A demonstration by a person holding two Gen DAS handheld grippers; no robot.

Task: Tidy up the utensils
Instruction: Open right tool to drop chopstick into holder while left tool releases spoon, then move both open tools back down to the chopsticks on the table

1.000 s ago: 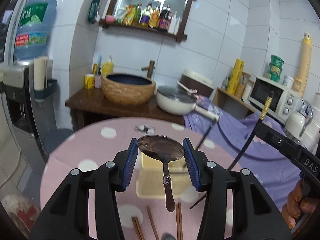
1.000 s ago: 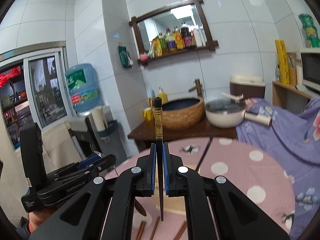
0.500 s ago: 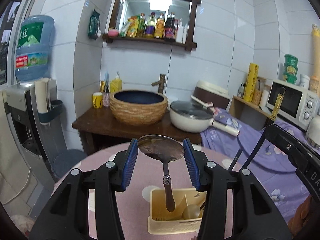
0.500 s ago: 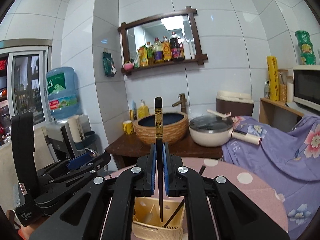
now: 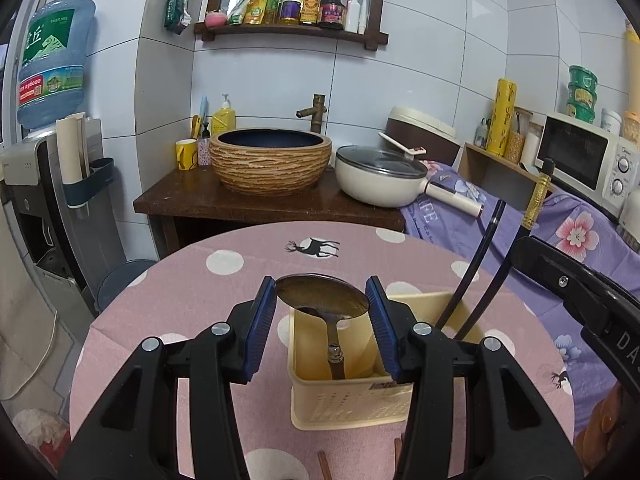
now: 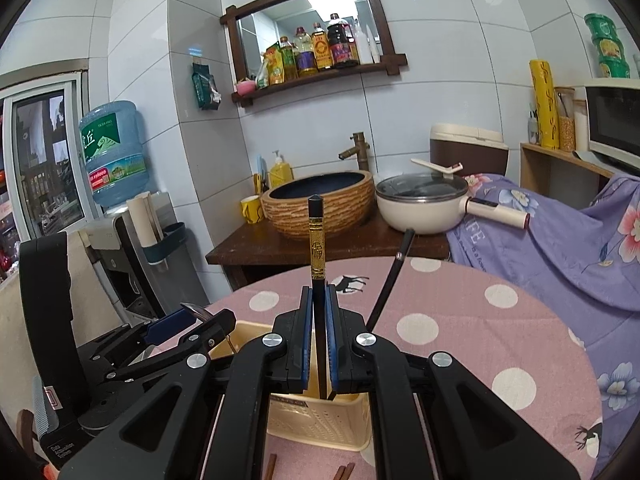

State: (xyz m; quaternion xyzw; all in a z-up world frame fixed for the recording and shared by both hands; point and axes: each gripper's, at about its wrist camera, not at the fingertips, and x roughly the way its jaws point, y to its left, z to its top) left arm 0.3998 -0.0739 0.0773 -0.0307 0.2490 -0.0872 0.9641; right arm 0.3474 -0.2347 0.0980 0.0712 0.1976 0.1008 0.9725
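My left gripper is shut on a metal spoon, its blue pads pressing the bowl's two sides. The spoon's brown handle hangs down into a cream plastic utensil basket on the pink dotted table. My right gripper is shut on a black chopstick with a gold band, held upright over the same basket. A second black chopstick leans out of the basket to the right. In the left wrist view the right gripper's body sits just right of the basket.
Brown chopsticks lie on the table in front of the basket. Behind the table stand a wooden counter with a woven basin and a white pan. Purple flowered cloth covers the right side. A water dispenser stands at left.
Both grippers have come down and forward over the basket. The spoon's handle now reaches into it, and the held chopstick's lower end sits lower in it. Neither grip has changed.
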